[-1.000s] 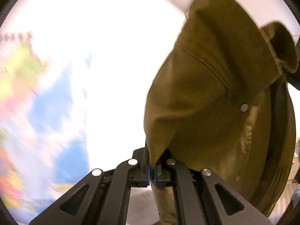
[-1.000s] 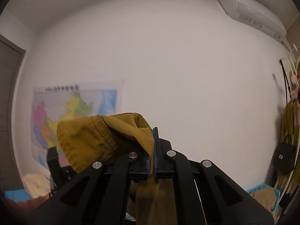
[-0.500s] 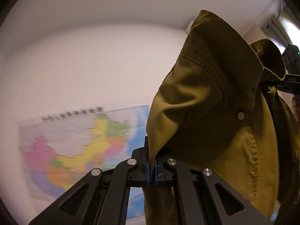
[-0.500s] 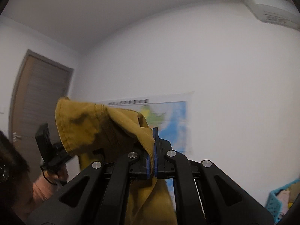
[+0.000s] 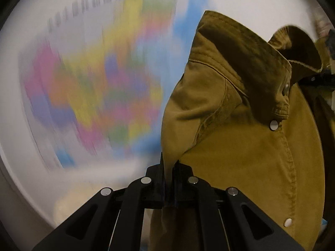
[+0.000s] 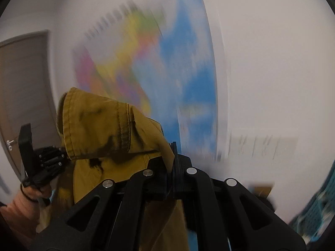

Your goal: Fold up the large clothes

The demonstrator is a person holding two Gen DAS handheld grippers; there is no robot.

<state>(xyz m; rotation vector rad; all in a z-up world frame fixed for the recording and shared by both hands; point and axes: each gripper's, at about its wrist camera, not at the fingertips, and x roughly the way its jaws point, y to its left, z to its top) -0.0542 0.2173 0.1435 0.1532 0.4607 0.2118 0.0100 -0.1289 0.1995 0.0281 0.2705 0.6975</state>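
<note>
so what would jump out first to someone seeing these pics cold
The mustard-brown jacket fills the right half of the left wrist view, held up in the air with its collar and snap buttons showing. Both the left gripper and the right gripper have their jaws shut on its fabric. Behind it, a brightly coloured wall map is smeared by motion blur, and a brown door stands at the left of the right wrist view.

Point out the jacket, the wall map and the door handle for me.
jacket (image 5: 247, 146), left wrist view, on the front panel beside the snaps.
wall map (image 6: 188, 67), right wrist view, on its blurred blue area.
door handle (image 6: 9, 142), right wrist view, on the metal lever at the door's edge.
</note>
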